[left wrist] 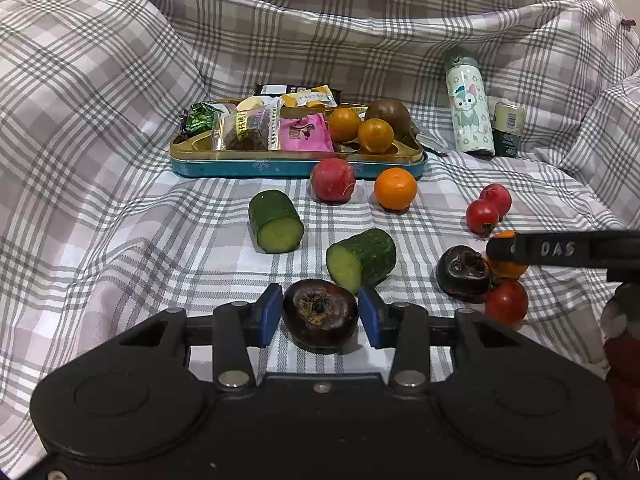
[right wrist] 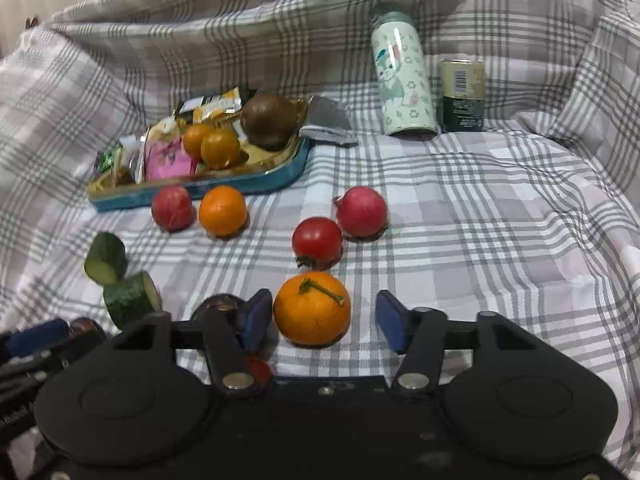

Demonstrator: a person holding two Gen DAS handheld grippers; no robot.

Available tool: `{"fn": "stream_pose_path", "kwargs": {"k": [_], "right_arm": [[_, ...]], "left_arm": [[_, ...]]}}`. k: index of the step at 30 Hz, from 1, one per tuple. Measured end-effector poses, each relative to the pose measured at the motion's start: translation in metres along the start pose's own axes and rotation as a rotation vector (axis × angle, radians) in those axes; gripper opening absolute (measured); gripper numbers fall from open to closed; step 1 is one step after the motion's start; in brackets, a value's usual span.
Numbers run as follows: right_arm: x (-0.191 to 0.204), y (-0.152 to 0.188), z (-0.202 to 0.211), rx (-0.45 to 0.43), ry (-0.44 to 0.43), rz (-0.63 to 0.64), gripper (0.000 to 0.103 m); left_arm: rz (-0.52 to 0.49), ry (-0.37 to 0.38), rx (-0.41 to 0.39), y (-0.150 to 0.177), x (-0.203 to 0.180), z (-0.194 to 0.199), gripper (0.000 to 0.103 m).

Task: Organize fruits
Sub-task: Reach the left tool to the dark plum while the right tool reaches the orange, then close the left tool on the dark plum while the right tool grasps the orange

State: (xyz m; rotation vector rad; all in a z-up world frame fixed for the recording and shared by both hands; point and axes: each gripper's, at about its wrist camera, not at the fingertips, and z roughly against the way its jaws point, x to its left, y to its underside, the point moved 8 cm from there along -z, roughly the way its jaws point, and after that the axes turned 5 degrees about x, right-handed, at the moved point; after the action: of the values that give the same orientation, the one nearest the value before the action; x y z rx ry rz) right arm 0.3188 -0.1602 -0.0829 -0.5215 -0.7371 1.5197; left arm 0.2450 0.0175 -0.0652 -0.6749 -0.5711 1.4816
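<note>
**Two hand-held grippers, each set around a fruit on the checked cloth**

The left wrist view shows both cucumber pieces (left wrist: 276,222) (left wrist: 360,260) whole at mid-frame, a second dark fruit (left wrist: 464,273) at right, and the black finger of the right hand-held gripper (left wrist: 560,250) coming in from the right edge over an orange; only part of that gripper shows there. The right wrist view shows that orange, the stemmed orange (right wrist: 312,308), in full at lower centre, and pushes the cucumber pieces to the lower left edge. Both views show the teal tray (left wrist: 296,168) of snack packets, two small oranges and a brown fruit in the upper middle, with a cartoon-printed bottle (left wrist: 469,108) and a dark can (left wrist: 507,130) to the upper right.

The dark fruit (left wrist: 320,316) at lower centre of the left view is glossy, almost black, with a dry brownish hollow on top. The stemmed orange is bright, with a thin green stem lying across its top.

The dark fruit sits on the cloth between the blue pads of the left hand-held gripper (left wrist: 320,316); the pads stand narrowly apart, just beside its flanks, and contact cannot be told. The right hand-held gripper (right wrist: 320,320) is wide: its left pad is close beside the orange, its right pad clearly apart from it.
</note>
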Motion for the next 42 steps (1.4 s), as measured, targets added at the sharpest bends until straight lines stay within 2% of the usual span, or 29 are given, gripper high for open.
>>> {"fn": "stream_pose_path", "kwargs": {"k": [6, 15, 31, 36, 42], "right_arm": [[0.007, 0.004, -0.003, -0.003, 0.030, 0.059, 0.044], [0.008, 0.004, -0.003, -0.012, 0.038, 0.067, 0.044], [0.009, 0.006, -0.001, -0.020, 0.038, 0.074, 0.044], [0.005, 0.006, 0.002, -0.038, 0.039, 0.068, 0.044], [-0.008, 0.006, 0.015, -0.047, 0.006, 0.001, 0.044]], "left_arm": [[0.019, -0.017, 0.043, 0.003, 0.005, -0.009, 0.052], [0.042, -0.006, 0.063, 0.004, 0.007, -0.014, 0.052], [0.140, 0.058, 0.078, 0.001, 0.016, -0.016, 0.051], [0.154, 0.109, 0.063, 0.001, 0.015, -0.012, 0.051], [0.111, 0.111, 0.008, -0.003, 0.010, 0.001, 0.051]]}}
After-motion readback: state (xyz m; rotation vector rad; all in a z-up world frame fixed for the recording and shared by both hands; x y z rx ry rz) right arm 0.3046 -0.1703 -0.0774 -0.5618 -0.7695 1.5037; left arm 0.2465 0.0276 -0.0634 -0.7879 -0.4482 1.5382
